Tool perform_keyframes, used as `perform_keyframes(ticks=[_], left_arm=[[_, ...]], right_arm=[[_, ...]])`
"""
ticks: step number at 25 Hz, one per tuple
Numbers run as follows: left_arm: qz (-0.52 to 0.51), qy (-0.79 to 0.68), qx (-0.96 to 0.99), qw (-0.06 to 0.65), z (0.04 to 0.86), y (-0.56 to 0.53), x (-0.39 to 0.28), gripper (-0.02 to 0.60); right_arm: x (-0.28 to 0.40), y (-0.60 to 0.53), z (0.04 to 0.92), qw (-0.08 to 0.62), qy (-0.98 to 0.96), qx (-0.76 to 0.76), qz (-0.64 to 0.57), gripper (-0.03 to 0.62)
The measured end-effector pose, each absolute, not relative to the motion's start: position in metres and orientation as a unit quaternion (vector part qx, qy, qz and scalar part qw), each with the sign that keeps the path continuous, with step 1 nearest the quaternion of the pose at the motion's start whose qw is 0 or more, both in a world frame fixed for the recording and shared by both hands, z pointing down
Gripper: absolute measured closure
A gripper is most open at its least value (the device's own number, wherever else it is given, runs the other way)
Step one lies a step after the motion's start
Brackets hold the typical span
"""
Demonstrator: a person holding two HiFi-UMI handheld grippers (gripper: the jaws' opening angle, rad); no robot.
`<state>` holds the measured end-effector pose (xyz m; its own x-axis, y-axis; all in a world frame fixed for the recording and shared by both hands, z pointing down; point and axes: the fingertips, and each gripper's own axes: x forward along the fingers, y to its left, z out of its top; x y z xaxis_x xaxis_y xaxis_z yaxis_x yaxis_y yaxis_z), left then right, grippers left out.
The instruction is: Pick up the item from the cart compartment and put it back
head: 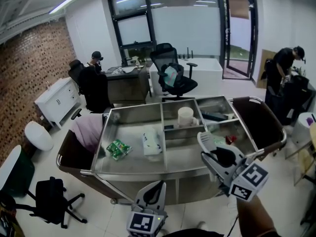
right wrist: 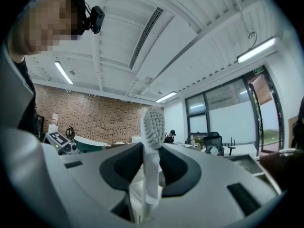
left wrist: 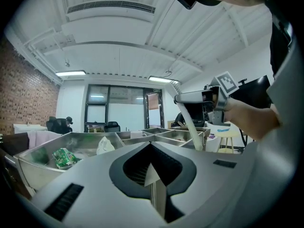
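The right gripper is clamping a toothbrush by its handle, above the cart. The left gripper is hanging closed, empty. The brush is looking light, stiff and slick, so pinching mid-handle seems best.

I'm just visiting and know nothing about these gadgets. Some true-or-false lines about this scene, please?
The right gripper holds a white toothbrush. True.
The left gripper is holding something. False: its jaws are together with nothing between them.
The toothbrush's bristle end sticks out past the jaws. True.
The white cup shares the green packet's compartment. False: the cup stands in a smaller compartment behind it.
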<state>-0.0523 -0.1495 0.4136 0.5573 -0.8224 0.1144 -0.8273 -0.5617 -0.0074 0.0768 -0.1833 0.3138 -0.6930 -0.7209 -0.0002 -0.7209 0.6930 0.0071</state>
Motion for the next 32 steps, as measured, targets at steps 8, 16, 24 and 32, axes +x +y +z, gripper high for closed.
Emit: perform_keyframes(ticks=[8,16,24,32], left_arm=[[0.051,-0.469,0.881,0.027,0.416,-0.147,-0.053,0.581],[0.054,-0.474,0.879,0.028,0.418,-0.145,-0.057,0.581],[0.057,-0.48,0.875,0.027,0.42,-0.146,-0.065,0.581],[0.058,-0.482,0.874,0.028,0.421,-0.148,-0.067,0.581]], right_arm=[[0.077,-0.258,0.276,0.038,-0.912,0.406,-0.052,0.468],[0.039,-0.32,0.337,0.146,-0.911,0.384,0.003,0.468],[0.026,-0.345,0.438,0.284,-0.884,0.367,0.057,0.468],[0.021,-0.353,0.472,0.318,-0.874,0.36,0.08,0.465]])
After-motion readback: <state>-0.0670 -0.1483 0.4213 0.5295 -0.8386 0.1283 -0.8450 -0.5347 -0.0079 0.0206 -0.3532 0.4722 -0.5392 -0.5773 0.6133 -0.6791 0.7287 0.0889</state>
